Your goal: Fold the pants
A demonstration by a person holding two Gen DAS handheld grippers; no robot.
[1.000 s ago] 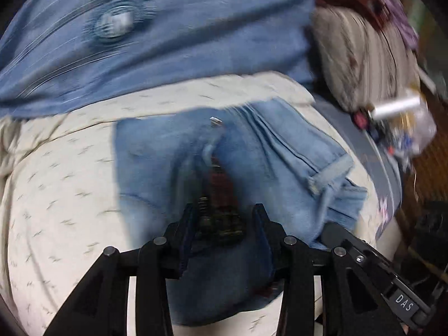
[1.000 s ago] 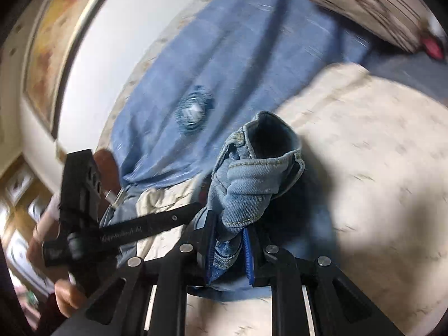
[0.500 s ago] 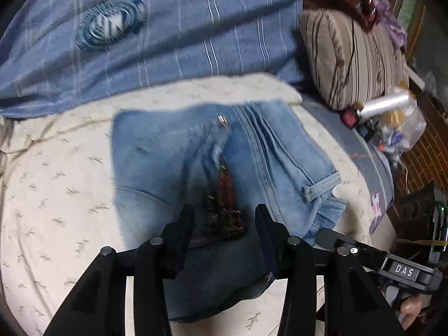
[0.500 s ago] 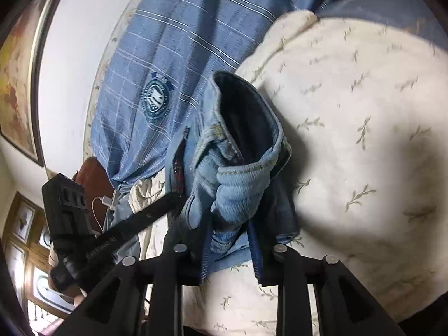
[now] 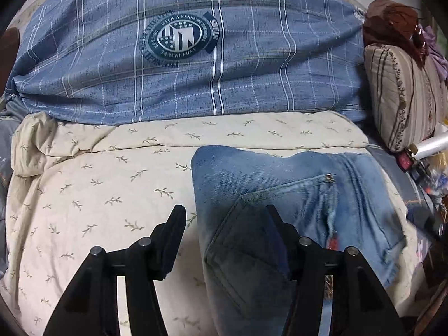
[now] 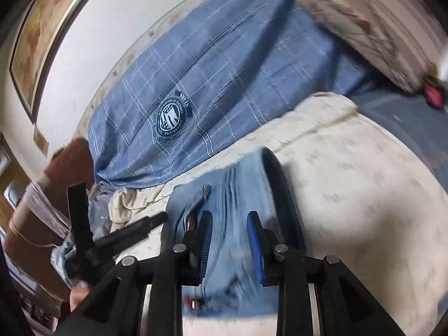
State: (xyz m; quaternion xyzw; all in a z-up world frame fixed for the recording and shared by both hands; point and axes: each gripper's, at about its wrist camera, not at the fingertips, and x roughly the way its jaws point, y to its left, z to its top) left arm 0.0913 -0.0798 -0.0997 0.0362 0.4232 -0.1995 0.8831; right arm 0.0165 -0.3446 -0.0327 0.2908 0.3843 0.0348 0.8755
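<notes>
Light blue denim pants lie folded in a flat bundle on a cream leaf-print quilt, back pocket up. My left gripper is open and empty, its jaws astride the bundle's left edge. In the right wrist view the pants lie just ahead, blurred. My right gripper is open, its blue pads either side of the denim, not clamped. The left gripper's body shows at lower left there.
A blue plaid pillow with a round crest lies behind the quilt. A striped beige cushion stands at the right, with small clutter below it. A framed picture hangs on the white wall.
Both grippers have opened and let go of the denim. The left one moved left to the bundle's edge. The pants now lie flat on the quilt.
</notes>
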